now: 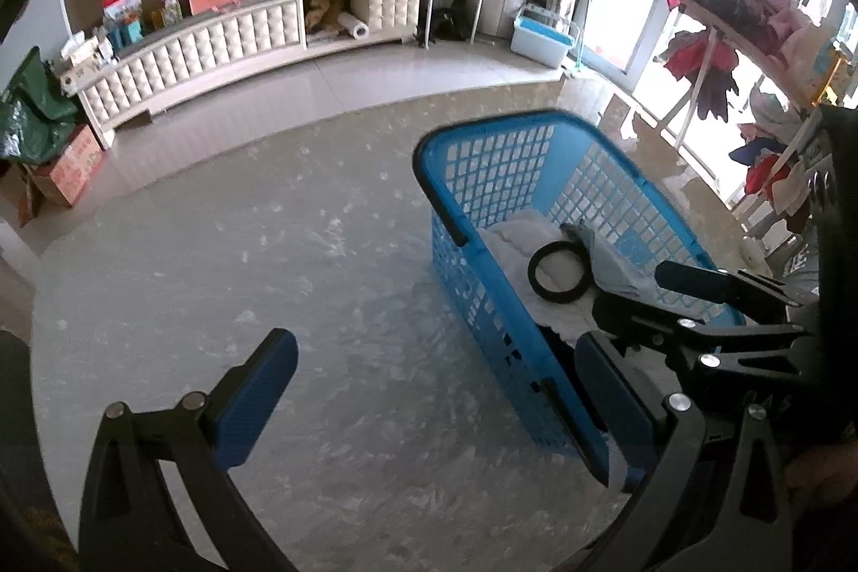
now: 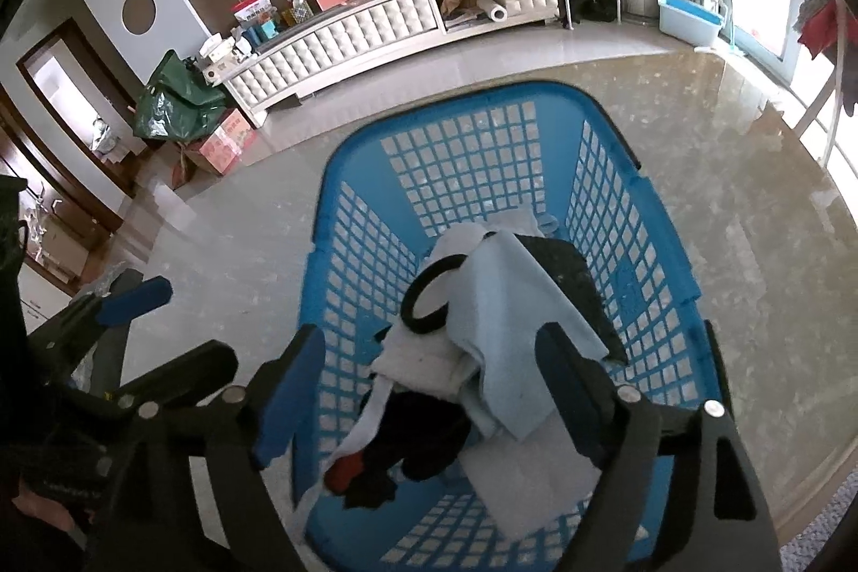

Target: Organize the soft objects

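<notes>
- A blue basket (image 2: 482, 132) stands on the marble table (image 1: 214, 250), already holding a pale blue cloth (image 2: 509, 331), white cloths (image 2: 423, 357), a dark garment (image 2: 423, 443) and a black ring (image 2: 429, 304).
- The right gripper (image 2: 429, 400) hangs over the pile, jaws apart and empty.
- The left gripper (image 1: 429, 406) waits beside the basket's near wall, jaws wide and empty.
- No soft item appears left on the table; a clean finish likely means lifting straight up, clear of the lattice and loose folds.
</notes>
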The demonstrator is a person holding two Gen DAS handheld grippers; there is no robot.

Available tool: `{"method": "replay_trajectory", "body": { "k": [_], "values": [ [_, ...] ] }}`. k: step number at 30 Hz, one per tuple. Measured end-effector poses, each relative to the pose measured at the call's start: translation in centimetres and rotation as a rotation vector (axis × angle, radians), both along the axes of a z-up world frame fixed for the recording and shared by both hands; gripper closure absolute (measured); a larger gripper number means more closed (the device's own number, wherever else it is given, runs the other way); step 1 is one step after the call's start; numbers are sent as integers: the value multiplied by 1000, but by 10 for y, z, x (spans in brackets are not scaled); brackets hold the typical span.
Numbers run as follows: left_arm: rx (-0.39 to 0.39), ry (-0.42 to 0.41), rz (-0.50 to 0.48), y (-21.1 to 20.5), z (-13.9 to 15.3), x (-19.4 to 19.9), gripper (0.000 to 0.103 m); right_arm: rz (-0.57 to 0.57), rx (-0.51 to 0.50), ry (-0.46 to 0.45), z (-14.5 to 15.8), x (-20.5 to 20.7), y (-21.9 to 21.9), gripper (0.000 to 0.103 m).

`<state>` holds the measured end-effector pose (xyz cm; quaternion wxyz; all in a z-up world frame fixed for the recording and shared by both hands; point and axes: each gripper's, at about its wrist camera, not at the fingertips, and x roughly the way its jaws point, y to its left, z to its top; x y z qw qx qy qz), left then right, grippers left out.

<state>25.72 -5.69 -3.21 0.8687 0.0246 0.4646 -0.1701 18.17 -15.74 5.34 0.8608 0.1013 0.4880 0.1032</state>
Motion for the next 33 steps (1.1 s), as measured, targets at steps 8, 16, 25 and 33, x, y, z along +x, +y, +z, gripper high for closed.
{"method": "replay_trajectory", "body": {
  "k": [8, 16, 25, 33],
  "values": [
    [-21, -99, 16, 18, 38, -34, 0, -9, -78, -114, 36, -32, 6, 9],
    [-34, -234, 50, 40, 79, -87, 0, -10, -131, -238, 65, -74, 15, 2],
    [4, -340, 89, 56, 104, -146, 0, -8, -133, -376, 76, -103, 23, 0],
    [26, -360, 185, 70, 106, -175, 0, 42, -139, -434, 80, -116, 33, 0]
  ]
}}
